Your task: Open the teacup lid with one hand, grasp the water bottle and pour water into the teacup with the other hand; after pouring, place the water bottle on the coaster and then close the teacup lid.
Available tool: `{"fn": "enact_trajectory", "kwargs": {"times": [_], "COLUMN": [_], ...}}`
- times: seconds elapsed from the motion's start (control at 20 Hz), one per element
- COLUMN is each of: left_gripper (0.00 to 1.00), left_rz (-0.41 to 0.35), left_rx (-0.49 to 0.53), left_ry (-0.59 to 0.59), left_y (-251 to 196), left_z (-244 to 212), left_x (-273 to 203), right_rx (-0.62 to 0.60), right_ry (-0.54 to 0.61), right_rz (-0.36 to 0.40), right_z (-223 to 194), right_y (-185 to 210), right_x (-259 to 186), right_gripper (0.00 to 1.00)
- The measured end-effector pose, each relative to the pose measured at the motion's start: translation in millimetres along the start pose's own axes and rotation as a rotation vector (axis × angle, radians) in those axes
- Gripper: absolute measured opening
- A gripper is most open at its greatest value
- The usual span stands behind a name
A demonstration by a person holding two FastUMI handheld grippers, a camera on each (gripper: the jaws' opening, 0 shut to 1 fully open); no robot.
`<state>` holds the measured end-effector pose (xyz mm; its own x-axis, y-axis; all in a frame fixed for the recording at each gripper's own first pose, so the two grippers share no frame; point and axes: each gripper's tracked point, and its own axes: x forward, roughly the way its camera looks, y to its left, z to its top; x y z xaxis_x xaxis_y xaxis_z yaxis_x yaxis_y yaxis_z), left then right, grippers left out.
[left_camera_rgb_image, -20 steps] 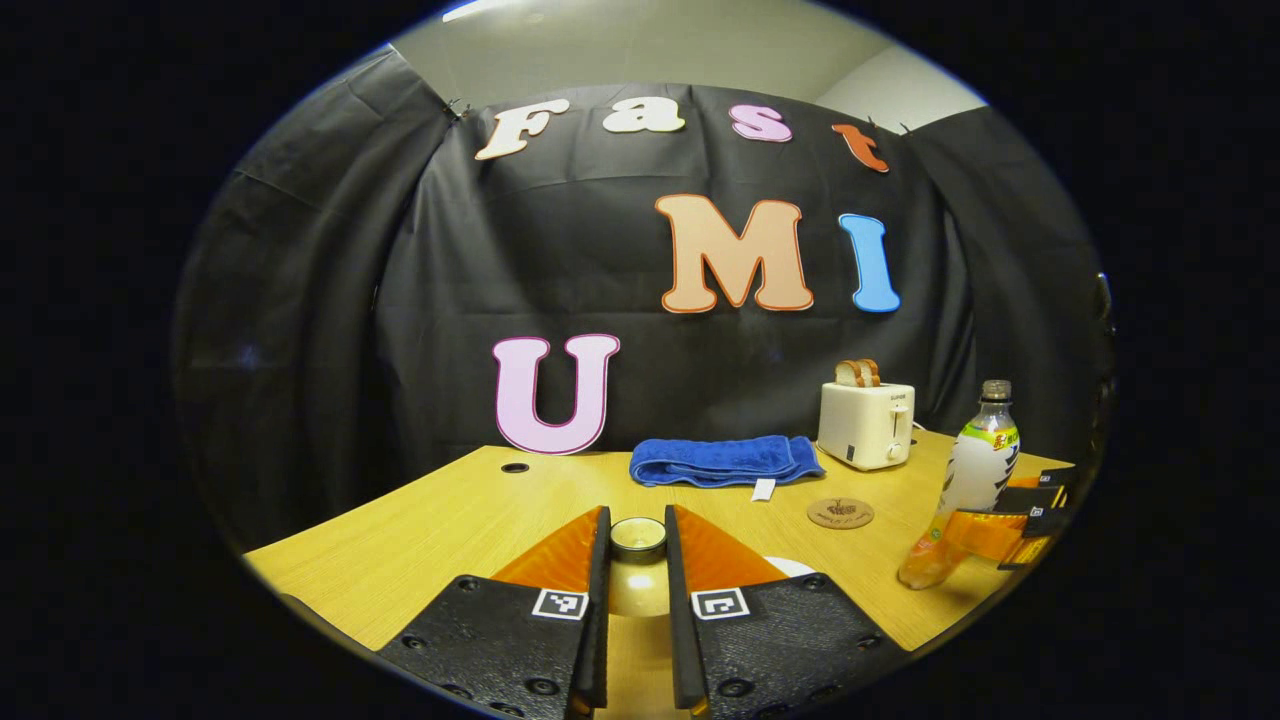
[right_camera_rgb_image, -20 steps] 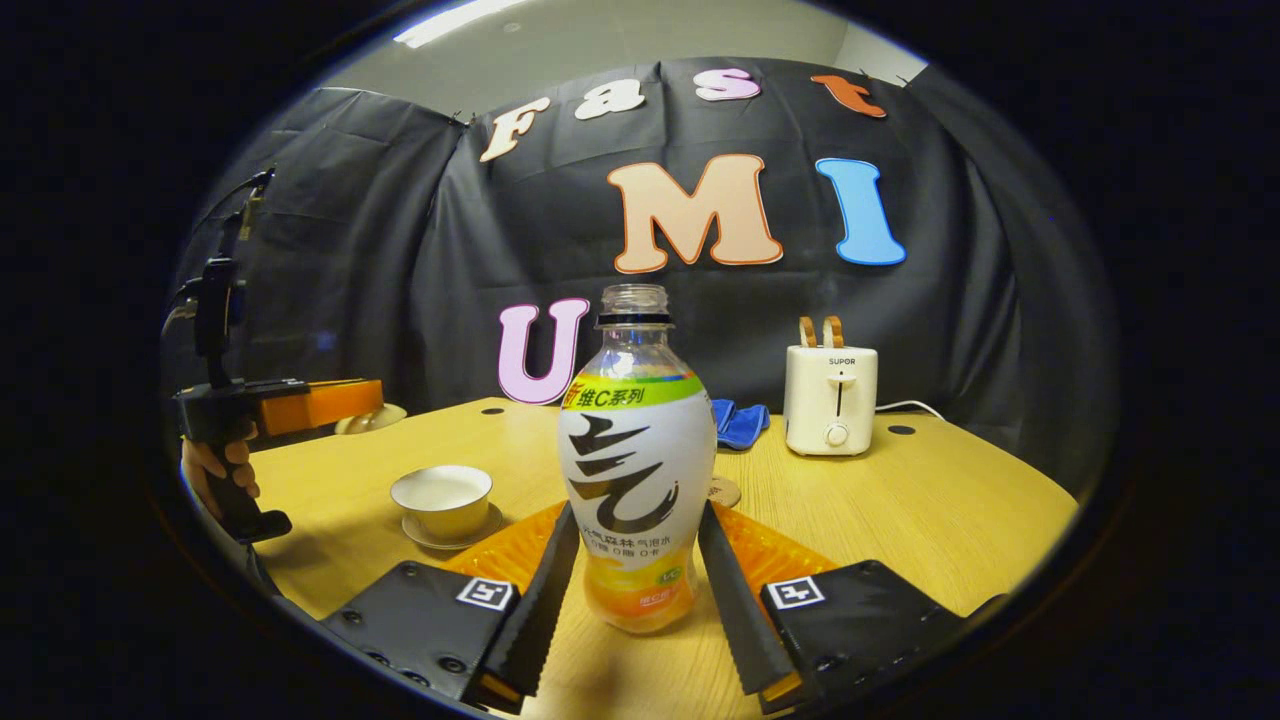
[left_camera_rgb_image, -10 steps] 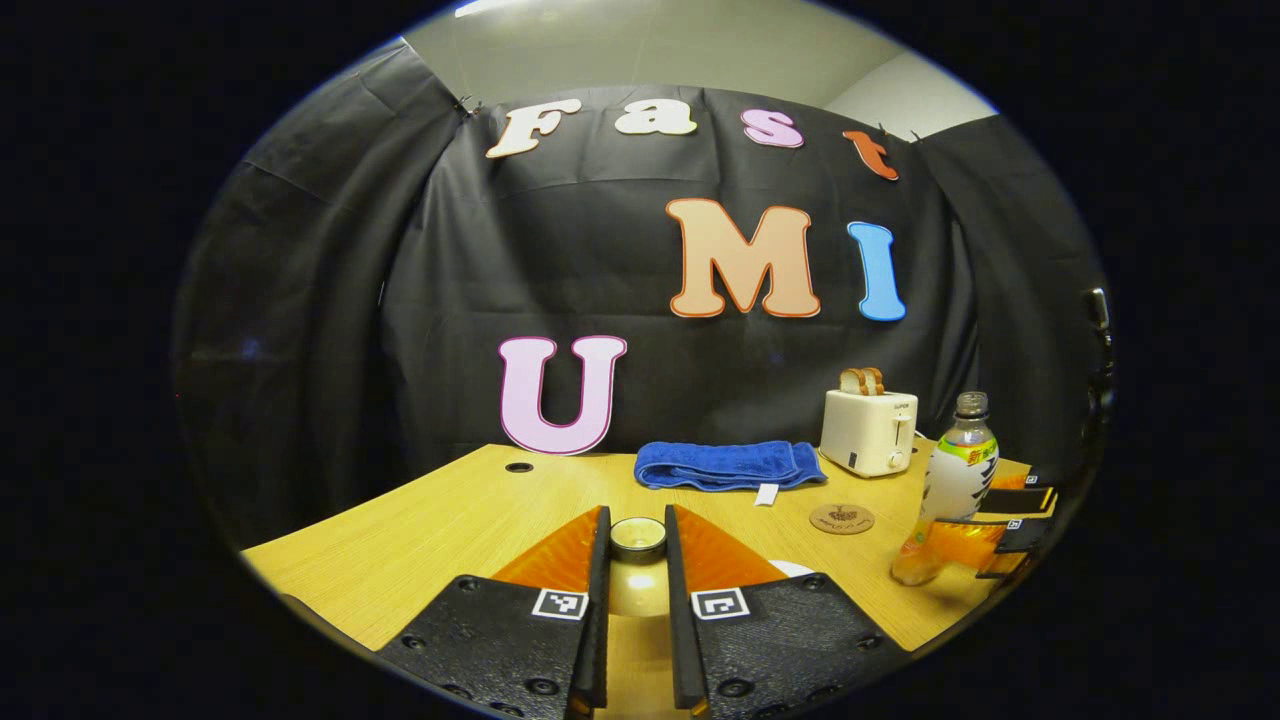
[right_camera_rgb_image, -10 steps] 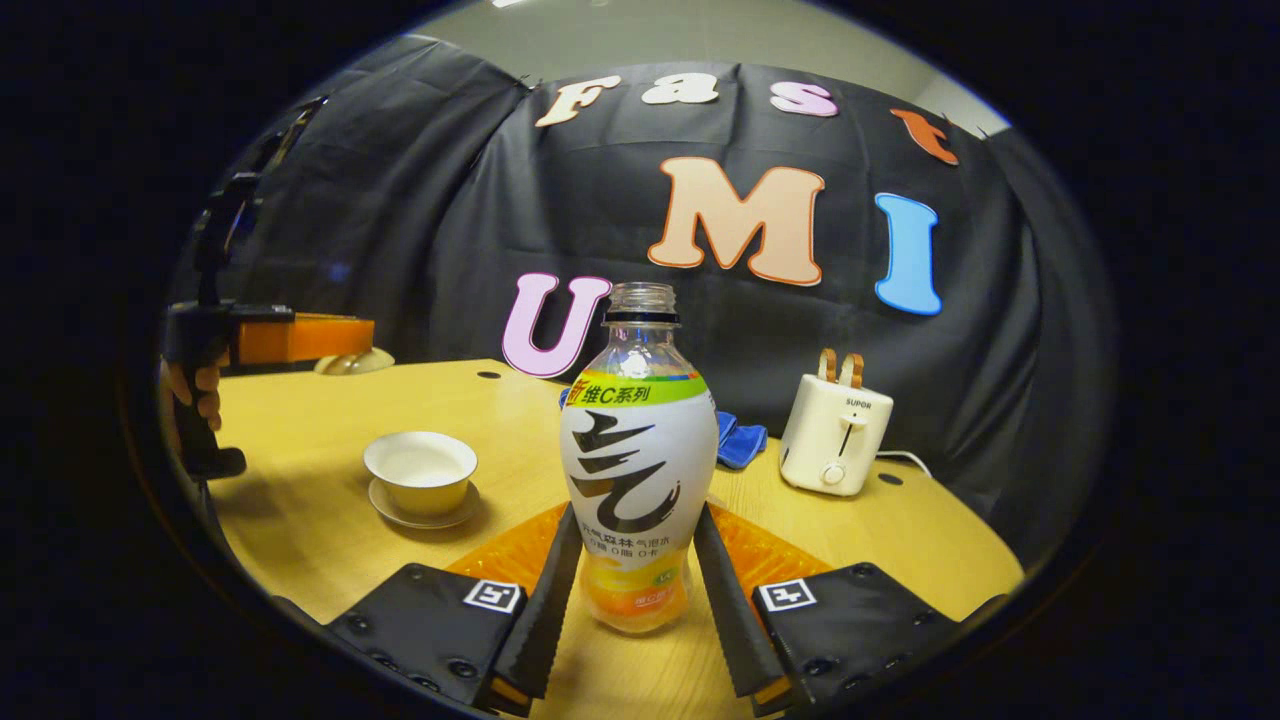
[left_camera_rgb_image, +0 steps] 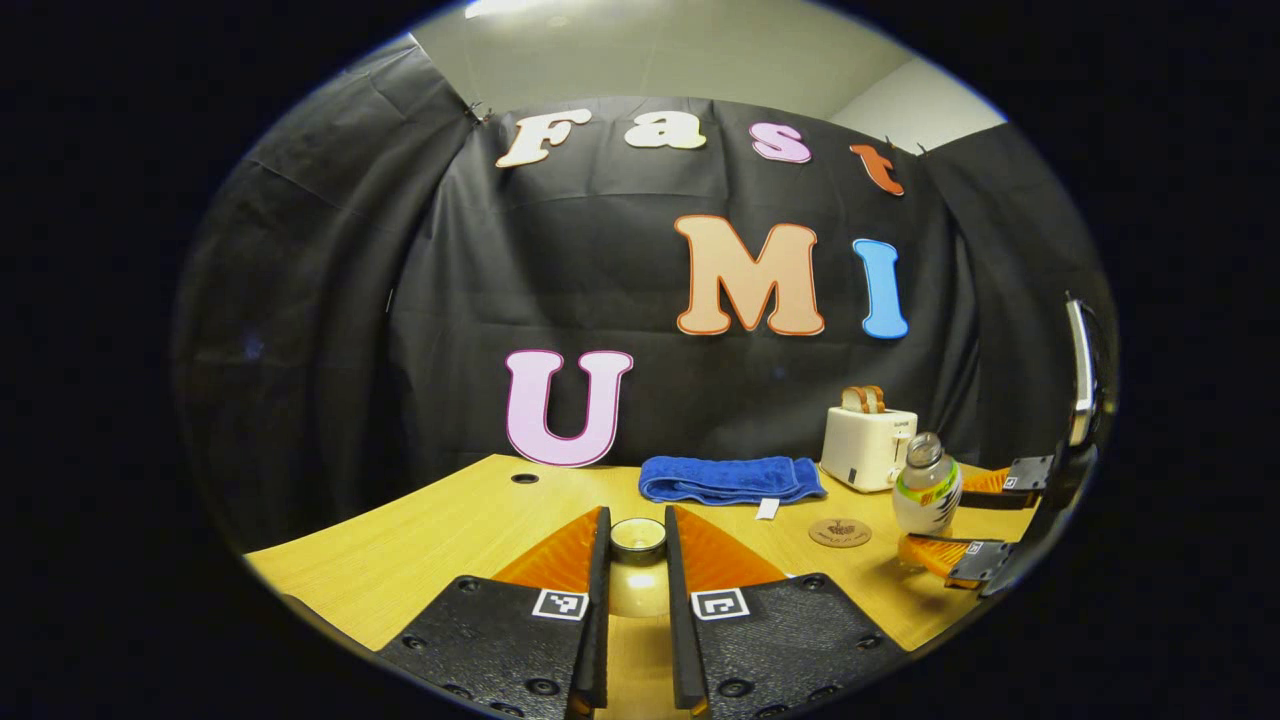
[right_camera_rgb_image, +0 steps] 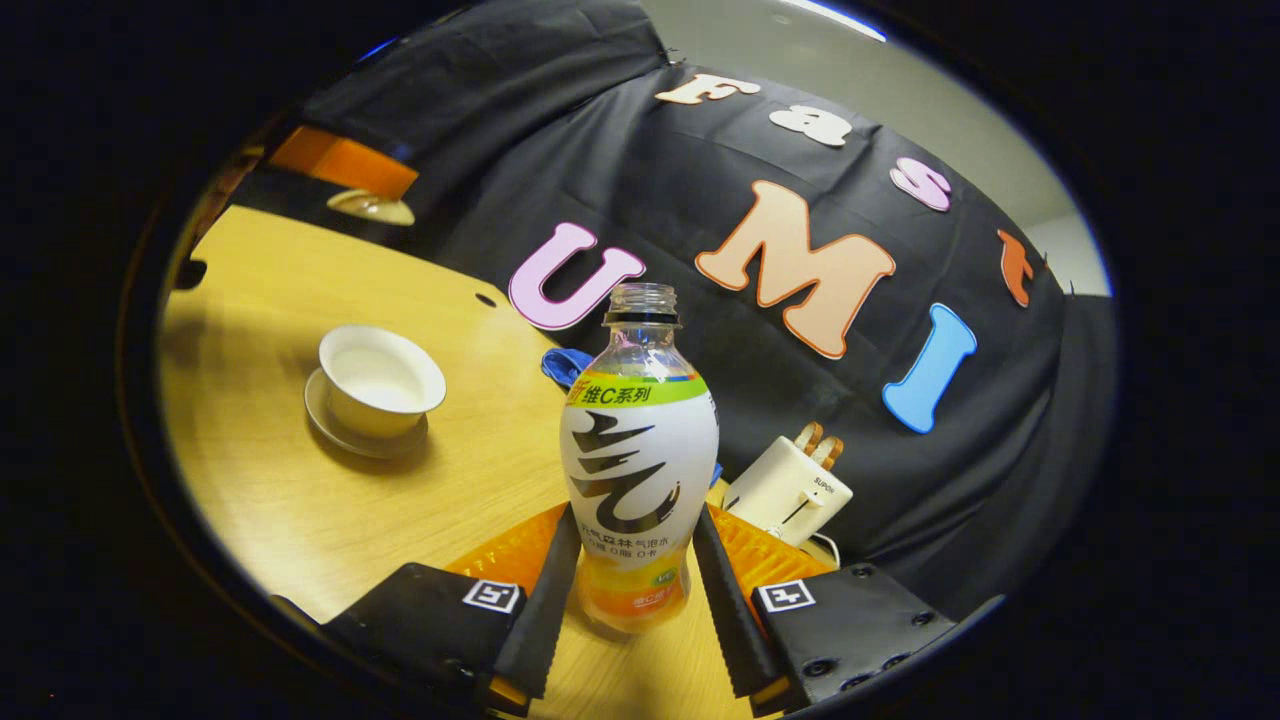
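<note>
Two grippers, both occupied.

Right gripper (right_camera_rgb_image: 632, 560): fingers closed against the sides of the water bottle (right_camera_rgb_image: 638, 470), uncapped, tilted toward the teacup; also seen in the left gripper view at 3 o'clock (left_camera_rgb_image: 925, 493).

Left gripper (left_camera_rgb_image: 636, 560): narrowly parted, both fingers pressing the teacup lid (left_camera_rgb_image: 637, 540) by its knob, held above the counter (left_camera_rgb_image: 440, 530); seen in the right gripper view at 10 o'clock with the lid hanging beneath.

Teacup (right_camera_rgb_image: 380, 378): white, uncovered, on its saucer (right_camera_rgb_image: 340, 432), at 9 o'clock from the bottle.

Coaster (left_camera_rgb_image: 840, 532): round, brown, printed emblem too small to make out, at 9 o'clock from the bottle in the left gripper view.

Toaster (right_camera_rgb_image: 786, 490): cream, two slices raised, small dark brand mark on its front, partly behind the right gripper's finger.

Towel (left_camera_rgb_image: 730, 478): blue, folded, white tag, at the counter's far edge, at 9 o'clock from the toaster.
</note>
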<state>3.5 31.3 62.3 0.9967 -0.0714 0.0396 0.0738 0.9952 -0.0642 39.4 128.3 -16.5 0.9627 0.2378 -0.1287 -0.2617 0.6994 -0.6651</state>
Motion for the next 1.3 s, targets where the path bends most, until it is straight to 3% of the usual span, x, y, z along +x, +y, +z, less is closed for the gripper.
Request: {"fn": "enact_trajectory", "kwargs": {"times": [0.25, 0.6, 1.3], "left_gripper": [0.23, 0.23, 0.23], "left_rz": [0.005, 0.015, 0.013], "left_rx": [0.033, -0.024, -0.034], "left_ry": [-0.007, -0.001, -0.026], "left_y": [4.6, 15.9, 17.3], "left_z": [8.8, 13.5, 22.9], "left_x": [-6.0, -9.0, -13.5], "right_rx": [-0.234, -0.578, -0.895], "right_ry": [-0.030, -0.071, -0.106], "right_rz": [-0.011, 0.003, 0.032], "right_z": [7.0, 11.6, 17.8], "right_y": [12.1, 41.3, 49.6], "right_x": [8.9, 11.2, 20.6], "right_gripper": [0.71, 0.71, 0.71]}}
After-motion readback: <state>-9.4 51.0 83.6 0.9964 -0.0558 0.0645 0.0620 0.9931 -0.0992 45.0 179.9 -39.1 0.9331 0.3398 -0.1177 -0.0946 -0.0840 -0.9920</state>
